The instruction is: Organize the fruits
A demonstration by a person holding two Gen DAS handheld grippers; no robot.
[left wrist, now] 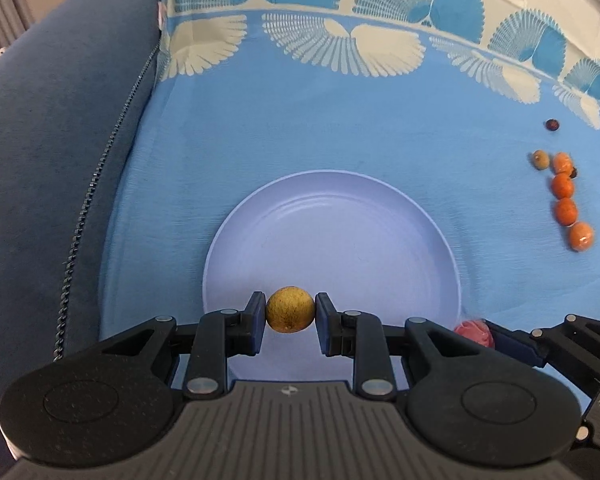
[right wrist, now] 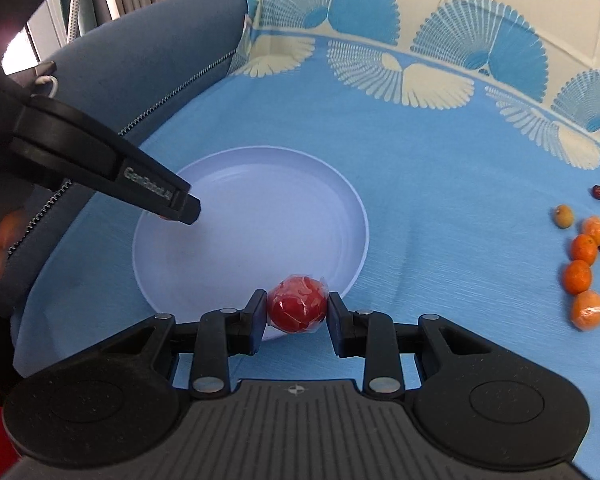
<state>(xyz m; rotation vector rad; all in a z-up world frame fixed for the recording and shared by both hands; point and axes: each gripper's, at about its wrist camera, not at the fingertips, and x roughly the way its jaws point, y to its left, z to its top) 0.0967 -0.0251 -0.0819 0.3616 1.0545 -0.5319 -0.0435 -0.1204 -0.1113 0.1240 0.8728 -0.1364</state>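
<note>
My left gripper (left wrist: 290, 312) is shut on a small yellow-brown round fruit (left wrist: 290, 309), held over the near rim of a pale lilac plate (left wrist: 332, 208). My right gripper (right wrist: 298, 308) is shut on a red fruit wrapped in clear film (right wrist: 297, 303), at the near right rim of the same plate (right wrist: 260, 184). The red fruit also shows in the left wrist view (left wrist: 474, 332). The left gripper's body shows in the right wrist view (right wrist: 148, 190), above the plate's left side. The plate holds nothing.
A row of several small oranges (right wrist: 582, 268) lies to the right on the blue cloth (right wrist: 440, 200), with a tan fruit (right wrist: 563, 216) and two dark red fruits (right wrist: 599, 192) near them; the oranges also show in the left wrist view (left wrist: 566, 196). A blue sofa arm (left wrist: 60, 140) rises at left.
</note>
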